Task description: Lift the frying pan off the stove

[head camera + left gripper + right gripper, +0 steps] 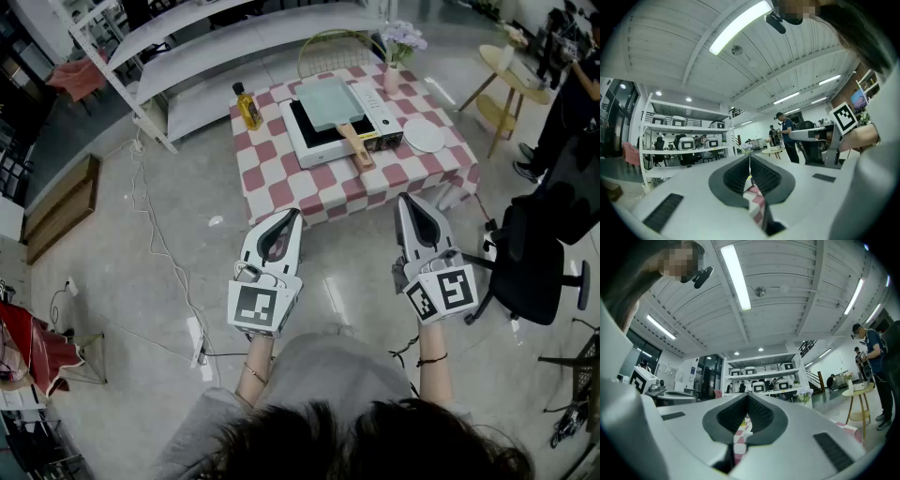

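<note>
Fingers pressed together, empty, on left gripper [292, 216] and right gripper [404, 200]. The frying pan [328, 101] sits well ahead, handle [356, 145] pointing back toward the right.

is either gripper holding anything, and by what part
Nothing is held. The left gripper and the right gripper are shut and empty; the frying pan sits untouched on the stove.

The frying pan [328, 103] lies on the stove [388, 118], bottle [248, 108] left, plate [425, 136] right
</note>
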The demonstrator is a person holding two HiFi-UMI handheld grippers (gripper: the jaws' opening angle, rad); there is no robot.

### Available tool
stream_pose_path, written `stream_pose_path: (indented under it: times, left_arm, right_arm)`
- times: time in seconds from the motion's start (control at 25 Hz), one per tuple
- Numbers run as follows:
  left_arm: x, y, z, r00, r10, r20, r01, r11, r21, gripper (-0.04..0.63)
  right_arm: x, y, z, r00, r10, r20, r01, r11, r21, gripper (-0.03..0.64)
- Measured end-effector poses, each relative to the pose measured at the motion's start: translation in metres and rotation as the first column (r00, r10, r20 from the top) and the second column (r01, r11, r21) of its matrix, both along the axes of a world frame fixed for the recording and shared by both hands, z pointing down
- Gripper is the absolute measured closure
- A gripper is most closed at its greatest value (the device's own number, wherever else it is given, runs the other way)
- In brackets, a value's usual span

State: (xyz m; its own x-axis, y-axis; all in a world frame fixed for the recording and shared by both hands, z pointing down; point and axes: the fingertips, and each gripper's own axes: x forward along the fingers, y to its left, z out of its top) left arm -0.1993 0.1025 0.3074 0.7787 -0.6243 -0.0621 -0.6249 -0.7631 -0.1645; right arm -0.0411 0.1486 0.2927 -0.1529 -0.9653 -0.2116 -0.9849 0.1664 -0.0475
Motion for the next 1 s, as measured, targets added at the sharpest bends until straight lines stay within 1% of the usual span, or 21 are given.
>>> stream_pose_path:
  times: [0.24, 0.4, 0.56, 0.72, 1.0]
  left_arm:
    - [0.006, -0.003, -0.001, 0.999, -0.025, 0.025, 0.024, 1.000, 0.017, 0.566]
    - [0.013, -0.001, 0.001, 1.000, -0.026, 0.012, 0.026, 1.000, -0.002, 0.566]
    - [0.021, 0.002, 0.006, 0.999, -0.010, 0.035, 0.010, 1.000, 0.003, 0.566]
    - [0.027, 0.008, 0.012, 1.000, -0.004, 0.030, 0.005, 1.000, -0.022, 0.566]
    - [0.030, 0.002, 0.026, 0.999, -0.028, 0.030, 0.030, 0.997, -0.077, 0.565]
  right_arm:
    - [0.011, 0.000, 0.000, 1.000, 0.002, 0.002, -0.002, 1.000, -0.002, 0.595]
    - [0.018, 0.000, 0.002, 1.000, 0.001, 0.003, -0.001, 1.000, -0.013, 0.595]
    - [0.025, 0.001, 0.006, 1.000, -0.012, 0.009, 0.012, 1.000, -0.027, 0.595]
    - [0.029, 0.001, 0.009, 0.999, -0.024, 0.027, 0.026, 0.999, -0.040, 0.595]
    - [0.032, -0.010, 0.017, 0.999, -0.041, 0.029, 0.042, 0.997, -0.067, 0.595]
